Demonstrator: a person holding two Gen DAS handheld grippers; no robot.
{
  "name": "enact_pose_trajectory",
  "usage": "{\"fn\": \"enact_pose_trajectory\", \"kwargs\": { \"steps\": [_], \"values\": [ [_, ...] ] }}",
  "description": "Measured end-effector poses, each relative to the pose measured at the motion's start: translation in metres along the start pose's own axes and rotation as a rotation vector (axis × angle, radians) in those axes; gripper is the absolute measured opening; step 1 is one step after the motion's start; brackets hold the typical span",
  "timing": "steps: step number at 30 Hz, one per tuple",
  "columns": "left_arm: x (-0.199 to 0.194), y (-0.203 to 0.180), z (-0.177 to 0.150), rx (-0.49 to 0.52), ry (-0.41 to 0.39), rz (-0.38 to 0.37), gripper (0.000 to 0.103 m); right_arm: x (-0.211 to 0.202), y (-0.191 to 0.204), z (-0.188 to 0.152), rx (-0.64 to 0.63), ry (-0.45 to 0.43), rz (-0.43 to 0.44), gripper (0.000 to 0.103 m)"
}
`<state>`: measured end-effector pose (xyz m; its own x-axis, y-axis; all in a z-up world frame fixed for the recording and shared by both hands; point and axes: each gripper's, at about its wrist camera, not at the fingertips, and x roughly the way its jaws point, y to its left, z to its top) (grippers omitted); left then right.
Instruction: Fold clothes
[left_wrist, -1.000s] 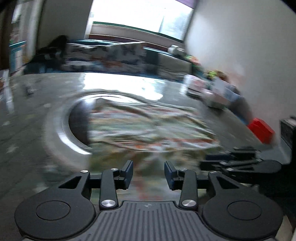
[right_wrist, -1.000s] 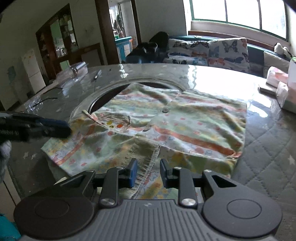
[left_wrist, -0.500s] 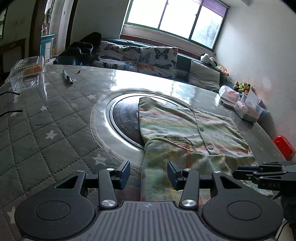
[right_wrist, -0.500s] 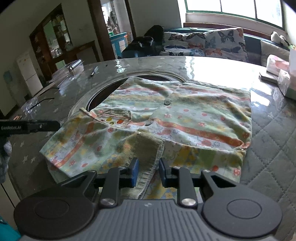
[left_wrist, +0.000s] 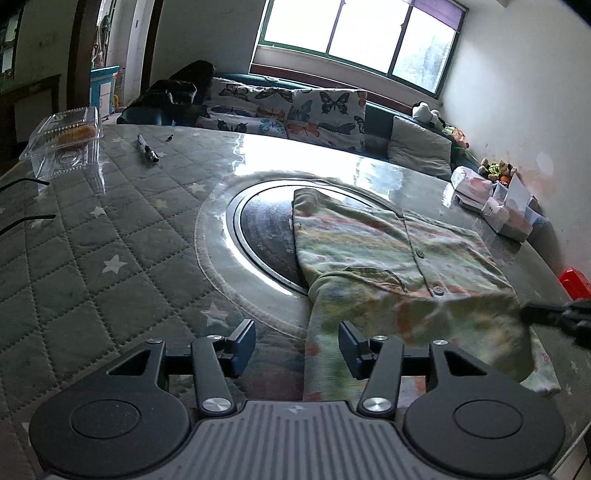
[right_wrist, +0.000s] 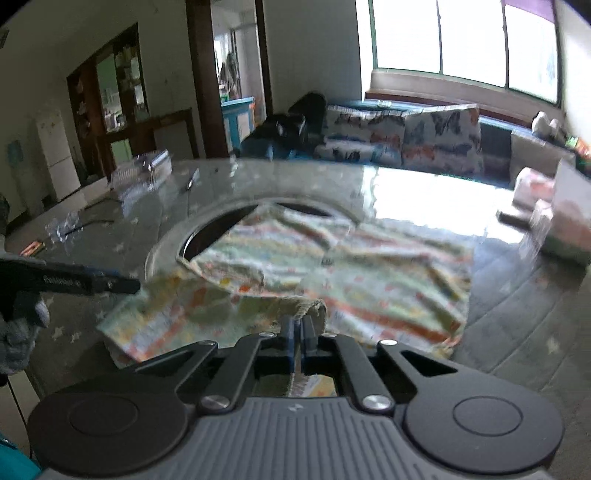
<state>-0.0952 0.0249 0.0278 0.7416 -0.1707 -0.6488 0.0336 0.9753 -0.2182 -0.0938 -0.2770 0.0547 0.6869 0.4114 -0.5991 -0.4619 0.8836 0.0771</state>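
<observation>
Pinching a ribbed hem edge of the shirt (right_wrist: 369, 273) between the fingers of the right gripper (right_wrist: 298, 334), I am holding that bit of cloth raised off the worktop (left_wrist: 110, 236), the fingers pressed together on it with only the fabric between them. The shirt is a soft, pastel-striped, button-front garment with a small chest pocket, and it is lying spread across the middle of the worktop, its upper part draping over a round dark inset (left_wrist: 266, 236) there. In the left wrist view, the left gripper (left_wrist: 297, 345) is hovering just above the near left edge of the shirt, its fingers standing wide apart and holding nothing. I am judging the cloth to be light and limp: it is sagging and rippling where it is raised, so it will likely follow a pull without resistance but will not keep a shape unaided. The glossy worktop cover is probably letting it slide easily. I am reckoning the best holds are the hems and side seams, where the layers are thicker, with both grippers taking matching corners so a fold lands square. A clear plastic box (left_wrist: 66, 136) is sitting well apart at the far left.
</observation>
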Motion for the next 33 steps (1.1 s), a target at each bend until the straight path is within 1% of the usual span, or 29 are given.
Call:
{"fn": "enact_pose_trajectory", "kwargs": {
  "steps": [4, 6, 8, 11, 14, 18, 19, 22, 25, 29, 33],
  "values": [
    [0.003, -0.001, 0.0, 0.004, 0.004, 0.002, 0.054, -0.013, -0.007, 0.005, 0.005, -0.035, -0.045, 0.002],
    [0.004, -0.002, 0.0, 0.009, 0.005, 0.004, 0.054, -0.011, -0.011, 0.003, 0.02, -0.013, -0.06, 0.002],
    [0.005, -0.002, 0.0, 0.014, 0.006, 0.006, 0.054, -0.003, -0.013, -0.002, 0.022, 0.038, -0.067, 0.002],
    [0.008, -0.004, 0.002, 0.021, 0.005, 0.013, 0.054, 0.005, -0.013, -0.009, 0.009, 0.066, -0.087, 0.003],
    [0.012, -0.008, 0.009, 0.04, -0.001, 0.02, 0.054, 0.01, -0.016, -0.007, 0.015, 0.074, -0.108, 0.008],
    [0.022, -0.018, 0.021, 0.071, -0.018, 0.027, 0.052, 0.017, -0.019, -0.005, 0.0, 0.059, -0.096, 0.008],
    [0.026, -0.02, 0.023, 0.074, -0.018, 0.026, 0.05, 0.021, -0.019, -0.005, -0.002, 0.06, -0.081, 0.008],
    [0.037, -0.027, 0.027, 0.09, -0.013, 0.016, 0.048, 0.033, -0.016, -0.005, -0.012, 0.066, -0.05, 0.008],
    [0.047, -0.032, 0.025, 0.122, -0.001, 0.024, 0.044, 0.047, -0.014, -0.008, -0.025, 0.076, -0.028, 0.008],
    [0.059, -0.031, 0.02, 0.148, 0.023, 0.045, 0.044, 0.055, -0.019, -0.013, -0.007, 0.104, -0.026, 0.008],
    [0.055, -0.029, 0.02, 0.154, 0.007, 0.044, 0.046, 0.052, -0.022, -0.016, -0.002, 0.11, -0.025, 0.009]
  ]
}}
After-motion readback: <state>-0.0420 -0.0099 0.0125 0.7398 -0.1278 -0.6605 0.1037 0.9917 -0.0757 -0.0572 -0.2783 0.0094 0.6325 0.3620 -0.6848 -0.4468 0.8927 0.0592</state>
